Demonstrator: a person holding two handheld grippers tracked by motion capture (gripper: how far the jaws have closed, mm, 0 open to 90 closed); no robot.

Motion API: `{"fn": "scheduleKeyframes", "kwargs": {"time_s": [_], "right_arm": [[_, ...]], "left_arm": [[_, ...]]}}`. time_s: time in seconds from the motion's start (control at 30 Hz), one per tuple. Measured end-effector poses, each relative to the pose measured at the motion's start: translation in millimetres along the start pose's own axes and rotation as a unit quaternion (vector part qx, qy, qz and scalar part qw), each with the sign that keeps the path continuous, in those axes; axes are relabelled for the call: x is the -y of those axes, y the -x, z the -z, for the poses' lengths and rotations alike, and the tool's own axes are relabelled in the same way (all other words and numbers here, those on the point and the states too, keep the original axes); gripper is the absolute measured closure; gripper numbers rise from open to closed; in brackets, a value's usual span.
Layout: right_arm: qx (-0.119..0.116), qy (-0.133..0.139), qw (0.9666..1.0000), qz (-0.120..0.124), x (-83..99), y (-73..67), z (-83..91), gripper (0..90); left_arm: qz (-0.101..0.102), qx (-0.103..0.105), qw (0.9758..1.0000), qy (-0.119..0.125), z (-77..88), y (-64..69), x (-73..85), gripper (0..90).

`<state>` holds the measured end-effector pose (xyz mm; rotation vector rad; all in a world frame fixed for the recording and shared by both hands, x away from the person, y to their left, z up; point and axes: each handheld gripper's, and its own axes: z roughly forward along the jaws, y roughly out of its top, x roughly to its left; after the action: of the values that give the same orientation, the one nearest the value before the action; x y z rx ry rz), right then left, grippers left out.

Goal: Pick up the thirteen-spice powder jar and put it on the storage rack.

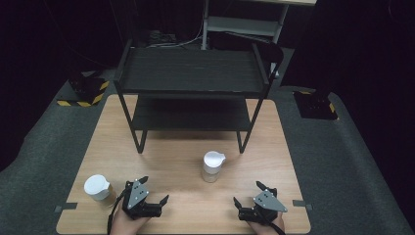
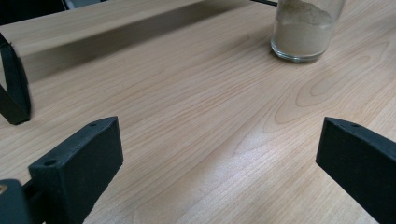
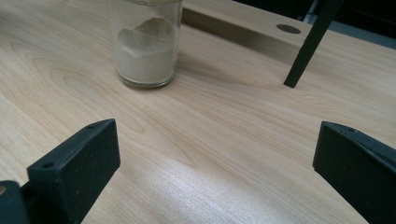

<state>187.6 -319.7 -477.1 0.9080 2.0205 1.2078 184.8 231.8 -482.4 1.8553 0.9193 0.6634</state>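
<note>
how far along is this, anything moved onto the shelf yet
Nothing looks done: both tiers of the black shelf look bare. Both white-lidded jars stand on the table, one mid-table, the other at the near left corner. Nothing is in hand: the left gripper and right gripper are open, low at the near edge. If the jars belong on the shelf, both are left.

Each hand-held gripper, the left gripper and the right gripper, was matt black with two blocky wedge-shaped jaws pierced by small screw holes, topped by a grey three-cornered plate dotted with holes, a black cable trailing from the left
</note>
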Motion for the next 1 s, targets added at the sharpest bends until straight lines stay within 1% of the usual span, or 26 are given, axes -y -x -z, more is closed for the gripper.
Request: {"fn": "scheduleKeyframes", "kwargs": {"time_s": [0.07, 0.23, 0.3, 0.47, 0.53, 0.67, 0.87, 1.0], "right_arm": [[-0.004, 0.003, 1.0, -0.005, 1.2, 2.5, 0.4, 0.0], [0.001, 0.006, 0.9999, -0.01, 2.5, 4.2, 0.5, 0.0], [0.0, 0.004, 1.0, -0.006, 2.1, 4.3, 0.7, 0.0], [0.007, 0.003, 1.0, -0.006, 2.1, 1.1, 2.0, 0.0], [0.007, 0.0, 1.0, -0.003, 1.5, -1.1, 2.8, 0.0], [0.0, -0.005, 1.0, 0.005, -0.1, -0.4, 2.3, 1.1], [-0.001, 0.001, 1.0, -0.003, 1.7, 1.9, 2.9, 1.4], [-0.003, 0.005, 1.0, -0.005, 3.2, 3.4, 3.1, 1.4]], "left_arm": [[-0.005, -0.003, 1.0, -0.004, -1.1, 1.8, -1.6, 0.9], [-0.021, -0.003, 0.9997, -0.01, -2.4, 4.6, -4.0, 0.9], [-0.026, -0.006, 0.9996, -0.012, -1.4, 5.9, -3.8, 0.9], [-0.016, -0.012, 0.9998, 0.002, 3.6, 5.9, 2.5, 2.1], [-0.019, -0.005, 0.9998, 0.006, 4.3, 3.9, 3.7, 3.6], [-0.02, -0.004, 0.9998, 0.008, 4.9, 3.6, 4.7, 3.9], [-0.007, -0.007, 0.9999, 0.014, 5.4, 2.0, 6.7, 2.7], [-0.01, -0.004, 0.9998, 0.019, 6.5, 1.0, 8.5, 1.2]]}}
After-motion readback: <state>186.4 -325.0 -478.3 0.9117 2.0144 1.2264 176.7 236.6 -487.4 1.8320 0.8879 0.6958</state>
